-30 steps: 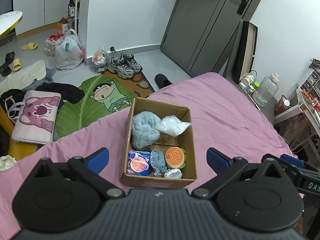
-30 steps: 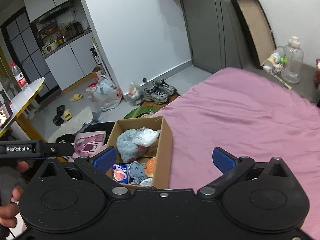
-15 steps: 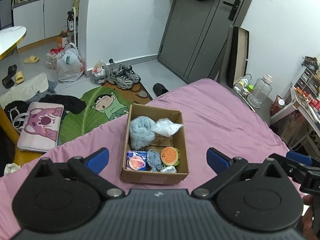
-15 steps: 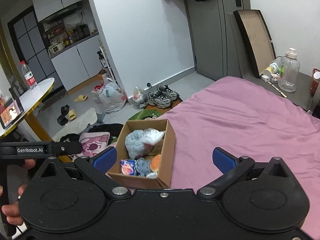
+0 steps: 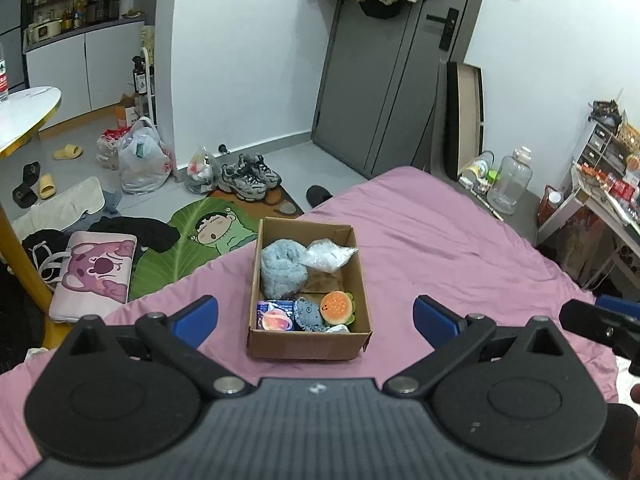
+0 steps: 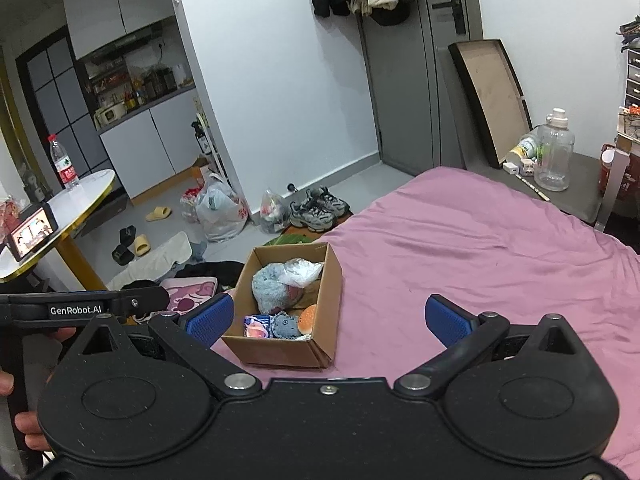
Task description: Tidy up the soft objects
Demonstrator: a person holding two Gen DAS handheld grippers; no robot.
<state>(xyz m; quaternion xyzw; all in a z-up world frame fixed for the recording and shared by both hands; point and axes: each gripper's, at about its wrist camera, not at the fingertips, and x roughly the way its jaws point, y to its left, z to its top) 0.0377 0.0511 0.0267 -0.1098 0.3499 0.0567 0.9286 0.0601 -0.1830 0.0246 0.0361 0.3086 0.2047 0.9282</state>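
We hold the left gripper (image 5: 315,316) above a pink bedspread (image 5: 440,248), its blue-padded fingers (image 5: 196,316) spread wide and empty. Straight ahead of it, framed between the two fingers, sits an open cardboard box (image 5: 308,346) on the bed. In the far half of the box lies a fluffy light-blue plush (image 5: 280,268), with a clear plastic bag (image 5: 328,255) just to its right, touching it. Along the wall nearest the claw, from left to right, sit a small blue packet with a pink planet print (image 5: 274,316), a grey-blue knitted toy (image 5: 308,314) and an orange burger plush (image 5: 337,307), packed side by side.

Our right gripper (image 6: 327,318) is likewise held wide apart with nothing between its blue pads (image 6: 448,318). From this claw the cardboard box (image 6: 280,350) stands ahead and slightly left, close to the left pad. Inside, the light-blue plush (image 6: 270,288) and the plastic bag (image 6: 300,270) fill the far end, while the burger plush (image 6: 309,316) and knitted toy (image 6: 285,325) lie at the near end. The bedspread (image 6: 480,248) stretches ahead and to the right.

Beyond the bed, well past both claws, a pair of grey sneakers (image 5: 248,176) rests on the floor near a grey door (image 5: 372,80).
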